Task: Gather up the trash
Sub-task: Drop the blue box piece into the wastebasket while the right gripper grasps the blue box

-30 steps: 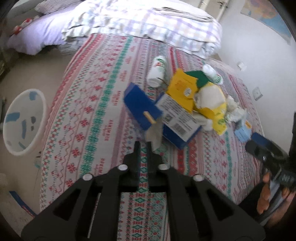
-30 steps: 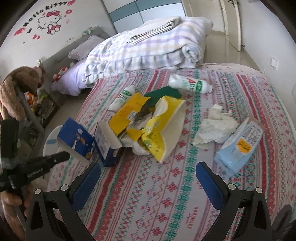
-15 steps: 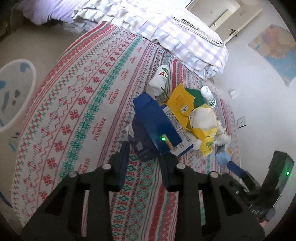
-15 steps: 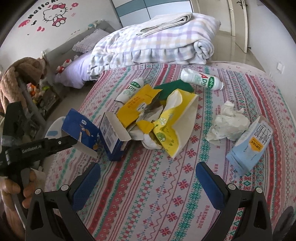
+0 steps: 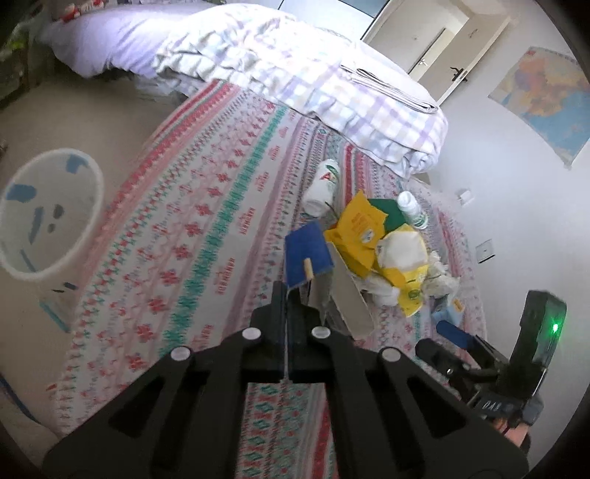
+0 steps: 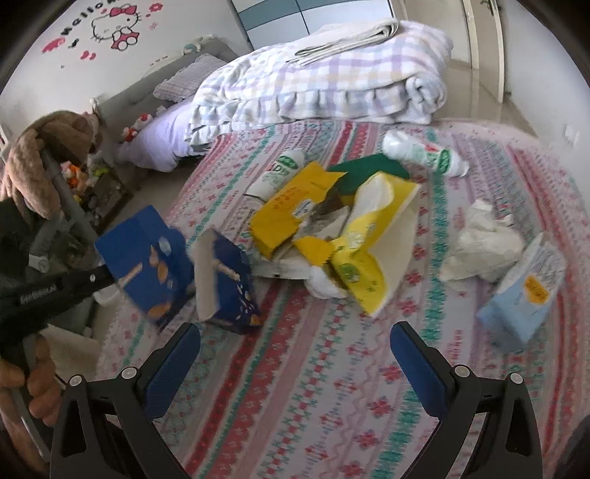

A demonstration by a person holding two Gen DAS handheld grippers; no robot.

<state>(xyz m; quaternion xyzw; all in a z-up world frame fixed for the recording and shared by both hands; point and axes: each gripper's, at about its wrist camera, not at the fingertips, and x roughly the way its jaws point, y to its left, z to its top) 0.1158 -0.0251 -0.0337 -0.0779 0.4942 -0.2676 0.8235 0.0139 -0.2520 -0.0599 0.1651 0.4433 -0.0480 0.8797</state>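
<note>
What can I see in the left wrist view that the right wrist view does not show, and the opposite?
Only the left wrist view shows the white bin on the floor and the wall map.

Only the right wrist view shows the cartoon cat wall sticker and a plush toy.

Both show the blue box pinched by the left gripper, and the yellow packaging.

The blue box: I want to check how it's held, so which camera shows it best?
The right wrist view. There the blue box shows whole, open and lifted off the bedspread, one flap pinched by the left gripper. The left wrist view shows only that flap past its own shut jaws, which have just closed.
</note>
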